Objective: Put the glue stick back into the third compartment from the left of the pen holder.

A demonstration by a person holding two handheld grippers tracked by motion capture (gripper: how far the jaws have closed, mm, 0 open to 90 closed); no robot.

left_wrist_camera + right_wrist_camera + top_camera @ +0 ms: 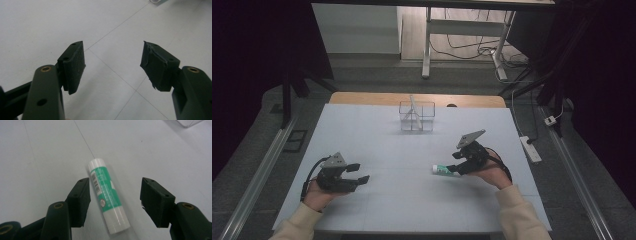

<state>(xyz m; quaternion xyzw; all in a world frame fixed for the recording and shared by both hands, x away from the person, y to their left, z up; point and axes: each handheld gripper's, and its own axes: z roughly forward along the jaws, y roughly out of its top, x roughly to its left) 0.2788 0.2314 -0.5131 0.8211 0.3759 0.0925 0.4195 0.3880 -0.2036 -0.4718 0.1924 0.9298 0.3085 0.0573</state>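
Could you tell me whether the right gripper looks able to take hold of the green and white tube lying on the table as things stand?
Probably yes. The right gripper has its jaws open on either side of the tube, which lies flat on the table between them, the pads not yet pressing, and nothing stands in the way.

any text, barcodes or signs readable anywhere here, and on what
No word or number can be read.
Glue stick, lying on the table between the open right gripper: green label with a barcode, lines of white print and a small round crossed-out sign, all too small and blurred to read.
Clear box: no text visible.
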